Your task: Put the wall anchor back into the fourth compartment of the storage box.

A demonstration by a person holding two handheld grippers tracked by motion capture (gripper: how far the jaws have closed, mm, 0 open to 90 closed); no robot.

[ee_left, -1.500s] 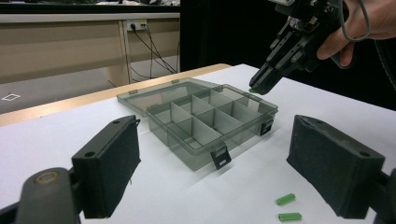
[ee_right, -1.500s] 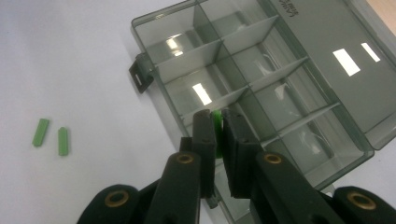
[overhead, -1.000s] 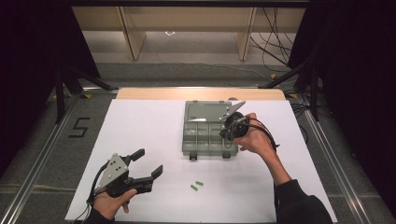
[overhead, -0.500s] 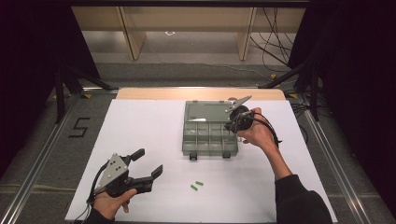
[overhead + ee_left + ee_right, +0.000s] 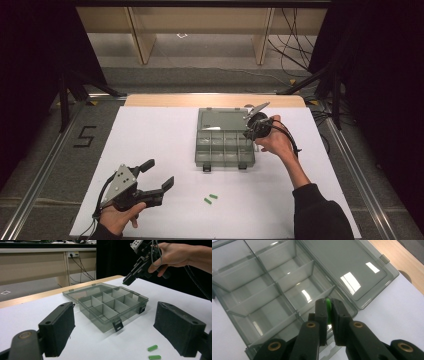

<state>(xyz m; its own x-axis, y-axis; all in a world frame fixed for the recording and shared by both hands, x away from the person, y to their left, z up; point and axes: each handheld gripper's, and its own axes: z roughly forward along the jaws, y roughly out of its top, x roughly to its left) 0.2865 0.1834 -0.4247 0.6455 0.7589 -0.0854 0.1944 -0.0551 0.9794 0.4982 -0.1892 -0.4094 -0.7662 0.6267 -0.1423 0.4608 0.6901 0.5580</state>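
While the right claw (image 5: pixel 328 312) pinches a small green capsule-shaped piece (image 5: pixel 328 305), centre it over one compartment of the smoky translucent plastic organiser box (image 5: pixel 222 145) before release; left claw (image 5: pixel 156 175) open, idle.

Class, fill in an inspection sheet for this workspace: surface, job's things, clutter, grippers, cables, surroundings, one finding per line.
Surface: white table, wooden strip at the far edge.
Job's things: clear compartment box, lid open flat; two green pieces lying on the table; one green piece held.
Clutter: nothing seen.
Grippers: left gripper open, nothing between its jaws; right gripper shut on the green piece over the box.
Cables: one trailing from the right gripper; several on the floor behind.
Surroundings: dark curtains, wooden furniture, floor mark 5.
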